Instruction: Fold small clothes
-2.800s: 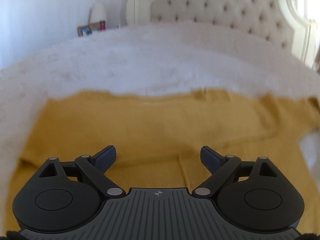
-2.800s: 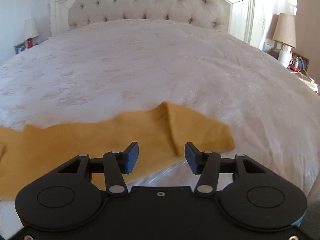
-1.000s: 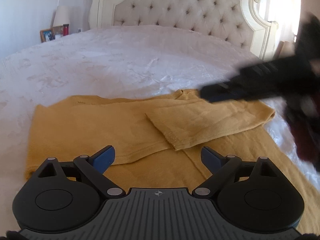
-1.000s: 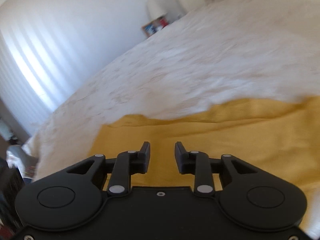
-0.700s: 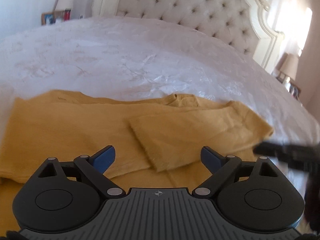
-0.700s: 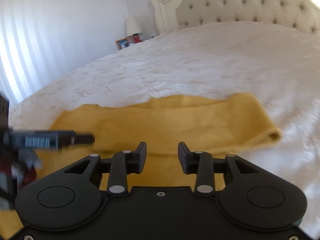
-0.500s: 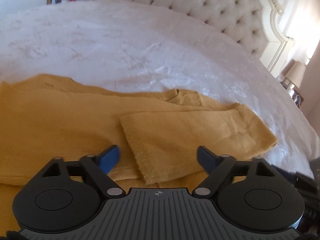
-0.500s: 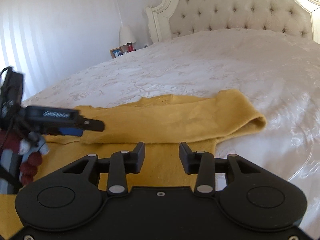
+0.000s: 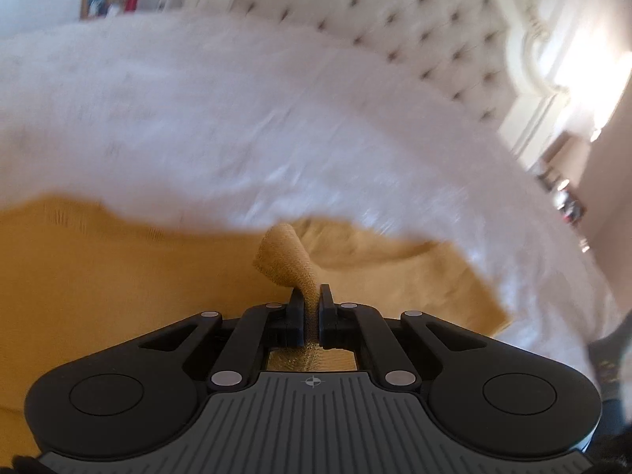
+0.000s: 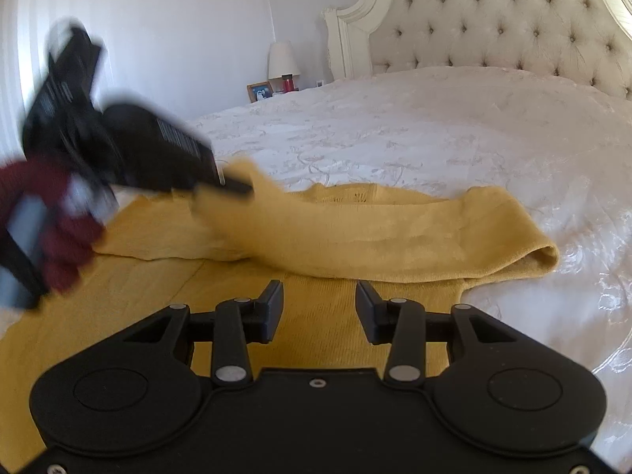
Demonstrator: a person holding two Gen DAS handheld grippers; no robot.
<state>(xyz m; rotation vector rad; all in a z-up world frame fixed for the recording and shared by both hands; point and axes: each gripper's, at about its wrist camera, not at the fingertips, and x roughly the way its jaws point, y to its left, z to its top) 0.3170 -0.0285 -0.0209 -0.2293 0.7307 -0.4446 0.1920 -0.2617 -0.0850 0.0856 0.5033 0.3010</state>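
Left hand-held gripper (image 9: 312, 312): jaws were pinched tight on a fold of the yellow sweater (image 9: 118, 276), low centre of the left wrist frame, and the knit stuck up above the fingertips in a small peak.
Same tool from the right wrist view: the left hand-held gripper (image 10: 233, 187) was a blurred black shape at mid left, its tip on the end of the sleeve (image 10: 375, 233), lifting it clear of the body panel.
Right hand-held gripper (image 10: 318, 308): jaws were partly apart with nothing between them, hovering over the lower part of the garment at bottom centre.
Yellow sweater (image 10: 316, 328): spread flat on the white bed (image 10: 454, 126), filling the lower half of both frames, sleeve laid across its chest from right to left.
Background: tufted headboard (image 10: 493, 19) at upper right, lamp (image 10: 282, 59) at top centre.
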